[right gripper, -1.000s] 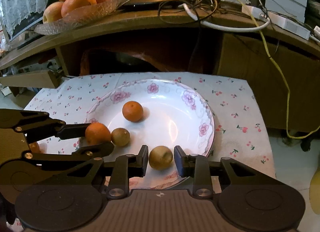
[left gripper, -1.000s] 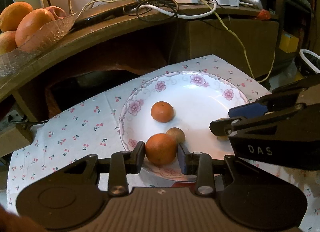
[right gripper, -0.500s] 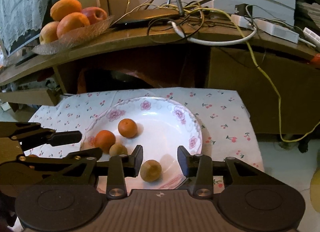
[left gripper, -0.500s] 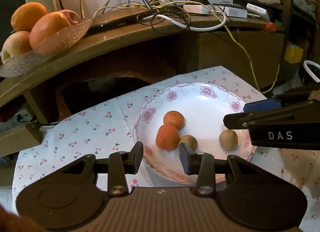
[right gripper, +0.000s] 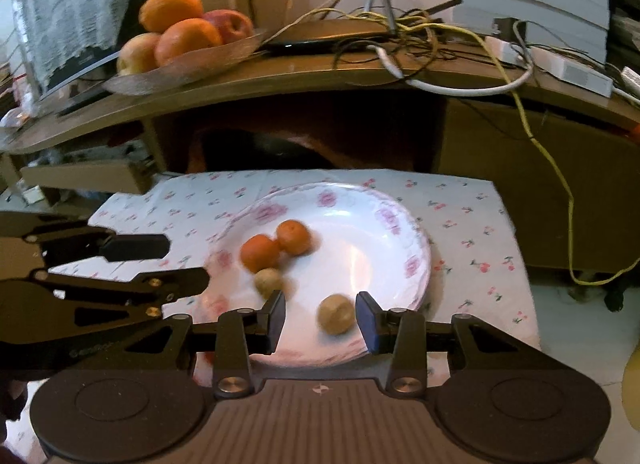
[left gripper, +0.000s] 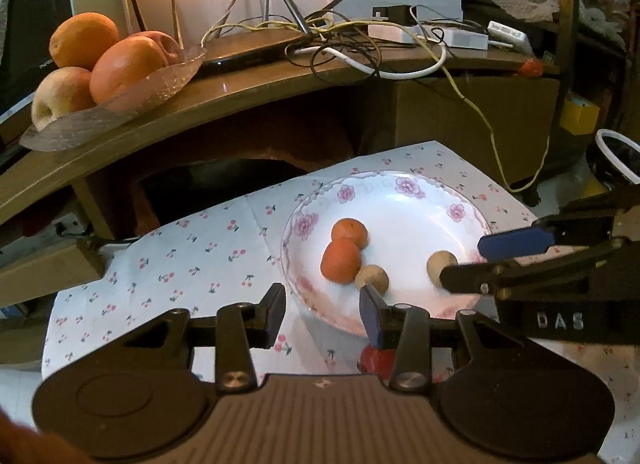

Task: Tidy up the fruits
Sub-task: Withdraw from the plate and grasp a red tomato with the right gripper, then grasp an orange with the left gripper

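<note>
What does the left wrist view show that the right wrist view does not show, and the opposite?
Only the left wrist view shows a small red fruit on the cloth below the plate's near rim, a red object at the far right of the shelf, and a white ring at the right edge.

Only the right wrist view shows the lace curtain at the upper left.

Both show the flowered plate with two oranges and two brown fruits, the glass dish of large fruit on the wooden shelf, the tangled cables, and both grippers open, holding nothing.

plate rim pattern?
Pink flowers on the white plate rim; clearest in the left wrist view.
</note>
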Tool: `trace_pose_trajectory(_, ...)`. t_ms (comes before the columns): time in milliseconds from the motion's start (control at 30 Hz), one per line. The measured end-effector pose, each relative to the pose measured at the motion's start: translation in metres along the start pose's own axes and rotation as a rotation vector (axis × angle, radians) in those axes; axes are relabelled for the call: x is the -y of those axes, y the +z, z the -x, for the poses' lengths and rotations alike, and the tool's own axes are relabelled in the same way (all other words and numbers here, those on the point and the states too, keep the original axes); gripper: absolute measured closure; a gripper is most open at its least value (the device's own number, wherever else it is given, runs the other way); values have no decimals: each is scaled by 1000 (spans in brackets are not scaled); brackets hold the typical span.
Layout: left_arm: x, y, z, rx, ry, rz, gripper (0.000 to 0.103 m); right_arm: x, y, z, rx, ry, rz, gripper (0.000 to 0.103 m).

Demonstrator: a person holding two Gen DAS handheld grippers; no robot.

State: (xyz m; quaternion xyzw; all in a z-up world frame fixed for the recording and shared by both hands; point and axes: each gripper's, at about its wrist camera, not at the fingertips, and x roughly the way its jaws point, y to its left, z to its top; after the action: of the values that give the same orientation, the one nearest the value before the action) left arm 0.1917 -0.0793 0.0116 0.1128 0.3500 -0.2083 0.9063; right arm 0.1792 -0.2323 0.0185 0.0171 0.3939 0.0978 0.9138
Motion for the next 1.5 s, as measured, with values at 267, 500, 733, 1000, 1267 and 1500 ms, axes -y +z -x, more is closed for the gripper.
trace_pose_trajectory(267, -1, -21, 30, -29, -11, -3, 56, -15, -24, 12, -90, 46, 44, 61)
trace_pose_trajectory(500, -7, -56, 54, -80, -34, -5, 52, -34, -46, 28, -128, 69, 81, 60)
trace_pose_trajectory(733, 0, -67, 44, -110, -65, -65, 52, -46, -50, 12, -148, 82, 178, 55)
trace_pose_trajectory(1000, 1, -71, 36, -128, -95, -96, 52, -45, -43, -12, -156, 120, 225, 55)
trace_pose_trajectory(1267, 4, -69, 27, -127, -109, -110, 52, -47, -44, -18, -195, 133, 223, 75)
trace_pose_trajectory(1500, 20, -66, 11, -116, -127, -121, 52, -31, -42, -3, -191, 95, 167, 75)
